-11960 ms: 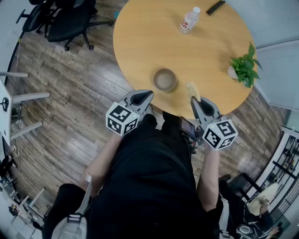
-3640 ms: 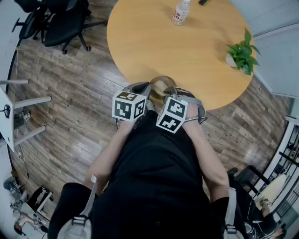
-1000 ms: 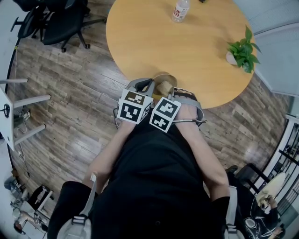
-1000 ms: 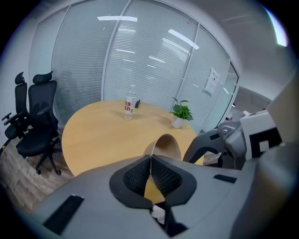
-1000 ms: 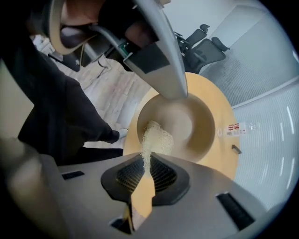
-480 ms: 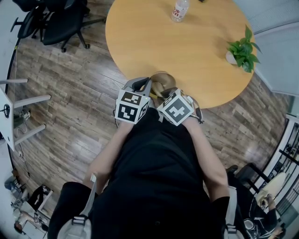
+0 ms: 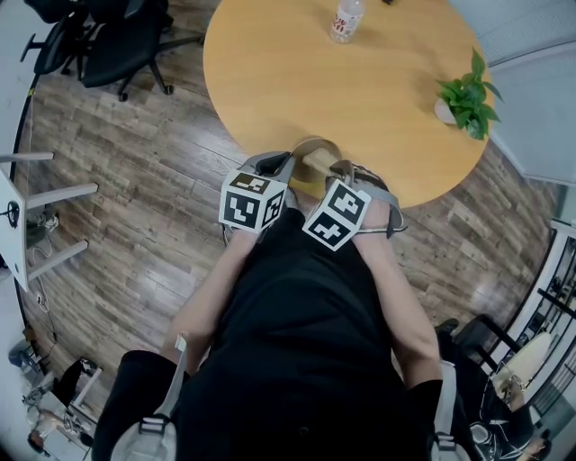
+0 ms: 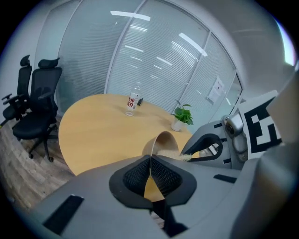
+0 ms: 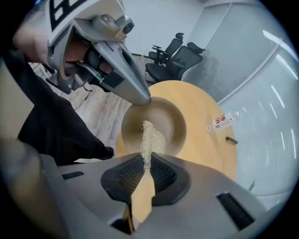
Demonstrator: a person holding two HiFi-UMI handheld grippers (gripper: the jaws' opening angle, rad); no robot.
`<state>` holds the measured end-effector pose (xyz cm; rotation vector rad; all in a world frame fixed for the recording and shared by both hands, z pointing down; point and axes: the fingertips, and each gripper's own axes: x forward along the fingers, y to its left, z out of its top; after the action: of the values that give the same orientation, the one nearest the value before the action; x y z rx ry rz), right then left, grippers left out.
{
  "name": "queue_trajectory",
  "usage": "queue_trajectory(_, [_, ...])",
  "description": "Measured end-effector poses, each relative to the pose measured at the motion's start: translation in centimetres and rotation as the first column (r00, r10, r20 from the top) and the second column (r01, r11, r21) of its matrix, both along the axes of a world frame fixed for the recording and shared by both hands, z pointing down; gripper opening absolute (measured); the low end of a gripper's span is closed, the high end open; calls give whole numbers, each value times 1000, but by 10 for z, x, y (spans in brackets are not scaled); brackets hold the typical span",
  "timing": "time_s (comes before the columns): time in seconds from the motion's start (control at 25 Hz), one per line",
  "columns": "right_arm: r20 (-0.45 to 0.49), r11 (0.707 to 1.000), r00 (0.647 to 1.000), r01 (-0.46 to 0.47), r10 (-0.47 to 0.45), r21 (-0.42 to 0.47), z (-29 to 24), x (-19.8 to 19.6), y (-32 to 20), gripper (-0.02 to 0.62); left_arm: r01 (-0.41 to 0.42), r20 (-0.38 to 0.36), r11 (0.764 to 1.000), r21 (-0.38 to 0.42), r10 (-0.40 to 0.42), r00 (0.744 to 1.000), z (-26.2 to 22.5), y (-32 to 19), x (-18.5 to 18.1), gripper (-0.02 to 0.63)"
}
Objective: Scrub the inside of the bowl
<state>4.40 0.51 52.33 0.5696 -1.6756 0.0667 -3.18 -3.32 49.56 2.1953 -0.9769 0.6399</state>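
A tan bowl [image 7: 317, 148] is tipped toward me at the near edge of the round wooden table [image 7: 360, 81]. My left gripper [image 8: 150, 161] is shut on the bowl's rim, and its tip [image 9: 142, 98] shows on the rim in the right gripper view. My right gripper [image 9: 145, 161] is shut on a pale fibrous scrubber [image 9: 148, 135]. The scrubber's far end reaches into the hollow of the bowl [image 9: 174, 122]. In the left gripper view the bowl [image 8: 166, 140] stands on edge with the scrubber [image 8: 187, 157] at its mouth. Both marker cubes sit side by side in the head view.
A water bottle [image 7: 345, 20] stands at the far side of the table, and a small potted plant [image 7: 466, 99] at its right. Black office chairs [image 7: 117, 40] stand on the wood floor at the upper left. My body is close against the table's near edge.
The right gripper has shifted and twisted at the bowl, its cube now turned and a little further right. The left gripper has kept its hold on the rim in nearly the same place.
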Motion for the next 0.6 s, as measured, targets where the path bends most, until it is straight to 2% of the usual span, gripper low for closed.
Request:
queue_trajectory(0.24, [-18, 980, 999, 32, -29, 196, -21, -4, -20, 41, 29, -65, 997, -74, -34, 997, 7, 3, 0, 15])
queue_trajectory(0.32, [-40, 959, 995, 101, -94, 265, -30, -12, -24, 41, 16, -65, 996, -83, -22, 998, 8, 6, 3, 14])
queue_trajectory(0.4, [-95, 925, 979, 201, -180, 322, -37, -18, -26, 41, 5, -57, 996, -92, -10, 998, 9, 7, 5, 14])
queue_trajectory(0.48, [-142, 901, 964, 261, -225, 345, -37, -19, -27, 41, 0, -56, 995, -98, -5, 998, 11, 9, 5, 14])
queue_trajectory(0.52, [-155, 900, 961, 269, -228, 344, -35, -17, -27, 41, -2, -59, 995, -98, -4, 998, 10, 9, 5, 14])
queue_trajectory(0.6, [-169, 914, 963, 256, -211, 315, -27, -12, -26, 41, -4, -64, 996, -86, -1, 998, 7, 9, 7, 15])
